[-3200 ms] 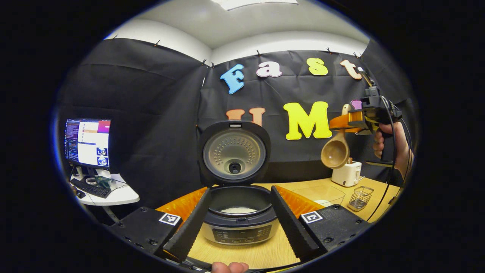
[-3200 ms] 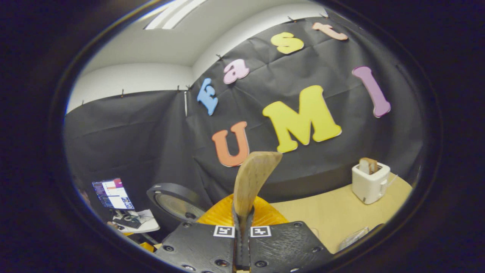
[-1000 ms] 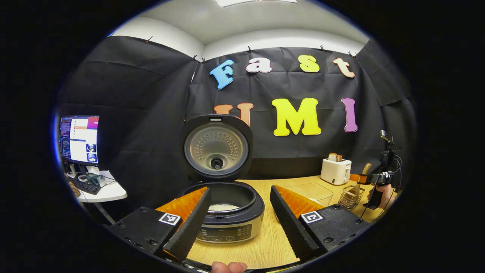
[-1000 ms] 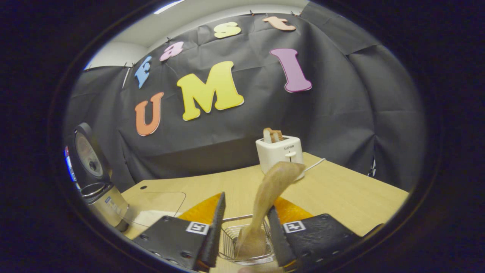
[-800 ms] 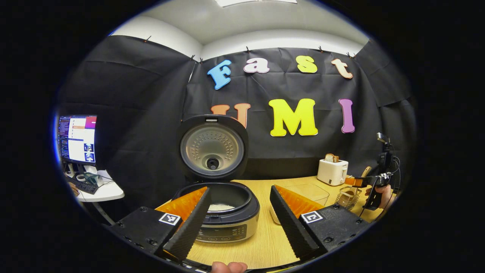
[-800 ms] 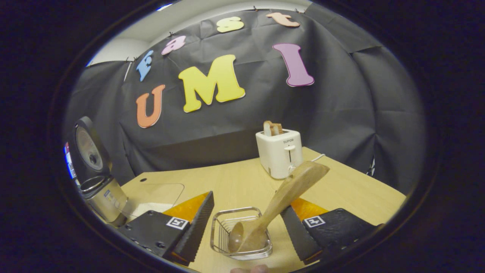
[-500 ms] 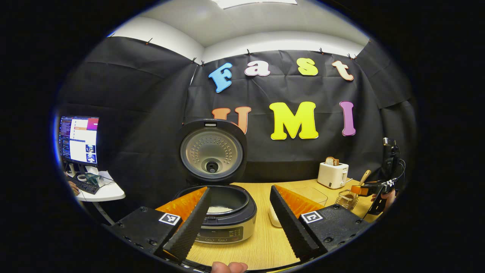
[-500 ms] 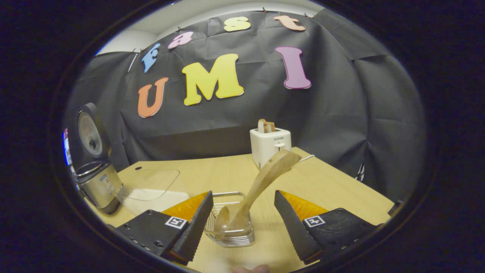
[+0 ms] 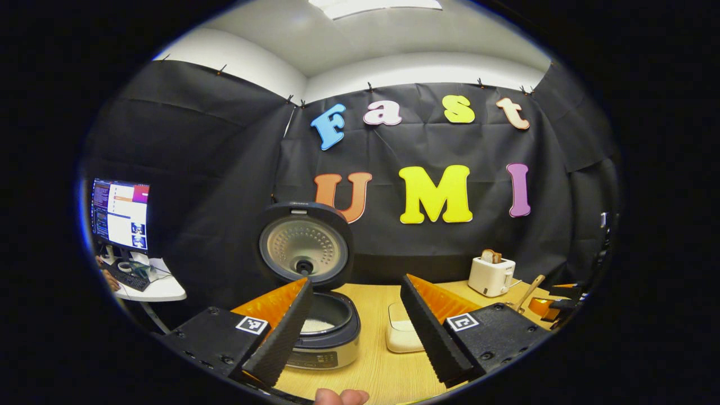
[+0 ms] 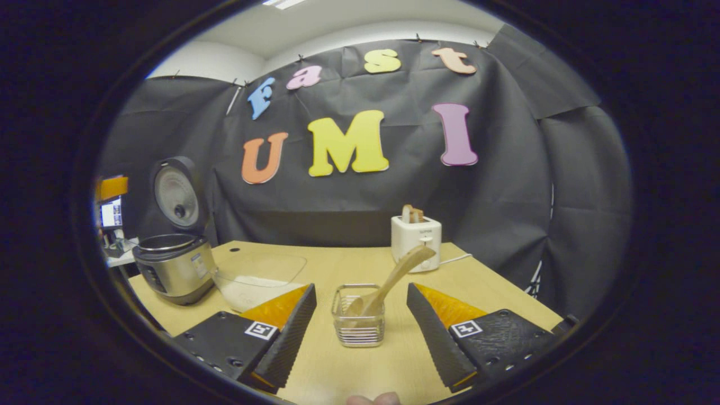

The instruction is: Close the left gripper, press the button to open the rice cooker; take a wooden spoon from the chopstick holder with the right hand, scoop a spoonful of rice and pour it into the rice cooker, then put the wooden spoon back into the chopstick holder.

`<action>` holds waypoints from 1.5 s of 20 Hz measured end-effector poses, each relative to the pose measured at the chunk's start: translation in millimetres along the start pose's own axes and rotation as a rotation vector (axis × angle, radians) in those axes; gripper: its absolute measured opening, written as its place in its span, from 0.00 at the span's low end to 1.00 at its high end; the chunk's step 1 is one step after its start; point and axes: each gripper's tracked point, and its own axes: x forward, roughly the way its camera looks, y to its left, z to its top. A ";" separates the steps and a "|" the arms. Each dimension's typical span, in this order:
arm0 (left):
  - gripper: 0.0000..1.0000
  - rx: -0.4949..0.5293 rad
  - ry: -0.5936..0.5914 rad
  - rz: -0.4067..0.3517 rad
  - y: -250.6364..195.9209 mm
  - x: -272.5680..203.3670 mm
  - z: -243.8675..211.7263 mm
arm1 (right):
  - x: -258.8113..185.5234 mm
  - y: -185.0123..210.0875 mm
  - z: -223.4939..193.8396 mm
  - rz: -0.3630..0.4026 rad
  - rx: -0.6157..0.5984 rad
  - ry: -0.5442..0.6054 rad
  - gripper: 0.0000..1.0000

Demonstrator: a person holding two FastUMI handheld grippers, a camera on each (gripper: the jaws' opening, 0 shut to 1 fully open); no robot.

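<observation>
Wood tabletop (image 10: pixel 349 264), lower centre of right gripper view: wooden spoon (image 10: pixel 388 281) sits bowl-down in the chopstick holder (image 10: pixel 358 316), handle leaning upper right, dead ahead between my right gripper (image 10: pixel 360 320) jaws, spread and empty; left gripper (image 9: pixel 357 326) gapes too, nearer rice cooker (image 9: pixel 320 320).

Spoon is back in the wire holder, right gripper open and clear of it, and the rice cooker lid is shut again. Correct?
One thing is off: the rice cooker lid stands open, as the right gripper view shows. The rest holds: the wooden spoon leans in the chopstick holder, and the right gripper is open and clear of it.
</observation>
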 end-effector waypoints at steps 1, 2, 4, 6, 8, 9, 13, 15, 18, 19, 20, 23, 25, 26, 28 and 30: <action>0.99 0.005 -0.004 0.018 3.6 6.5 8.2 | 0.0 -1.5 5.6 -0.006 -0.017 -0.018 0.95; 0.99 0.019 -0.002 0.025 3.9 14.5 16.1 | -1.1 0.3 11.0 0.005 -0.025 -0.037 0.95; 1.00 0.059 0.012 0.047 13.1 30.0 31.3 | -0.5 9.1 14.9 0.043 -0.017 -0.052 0.96; 0.99 0.075 0.021 0.075 24.2 46.5 44.8 | 3.4 11.5 20.2 0.067 -0.011 -0.064 0.96; 0.99 0.087 0.045 0.090 32.5 66.3 55.8 | 6.6 6.7 24.6 0.070 -0.022 -0.069 0.96; 0.99 0.105 0.061 0.108 39.1 74.8 61.2 | 7.2 5.3 27.5 0.072 -0.021 -0.074 0.95; 0.99 0.161 0.079 0.141 53.4 108.4 90.6 | 9.0 2.0 33.9 0.095 -0.007 -0.094 0.96; 0.98 0.171 0.089 0.139 57.8 129.3 101.0 | 10.3 4.2 33.3 0.112 0.008 -0.100 0.96; 0.99 0.180 0.172 0.149 72.0 157.1 96.4 | 11.0 7.8 24.4 0.138 0.020 -0.074 0.96; 0.98 0.182 0.200 0.163 79.8 164.8 94.1 | 11.4 5.4 24.2 0.129 0.016 -0.077 0.96; 0.98 0.188 0.223 0.173 84.8 172.3 93.1 | 12.2 1.9 26.3 0.115 0.007 -0.088 0.95; 0.98 0.180 0.281 0.166 90.6 195.4 89.5 | 8.8 -0.2 30.8 0.096 -0.002 -0.117 0.96; 0.98 0.149 0.334 0.172 96.8 205.4 74.0 | 8.4 0.5 31.4 0.100 -0.001 -0.122 0.96; 0.99 0.155 0.367 0.182 102.5 207.3 67.1 | 7.8 -1.1 30.6 0.096 -0.002 -0.126 0.96; 0.99 0.151 0.399 0.194 108.1 210.6 60.4 | 6.5 1.8 24.5 0.100 0.009 -0.119 0.96; 0.96 0.138 0.398 0.185 106.5 218.9 56.4 | 8.0 3.4 14.4 0.108 0.013 -0.092 0.95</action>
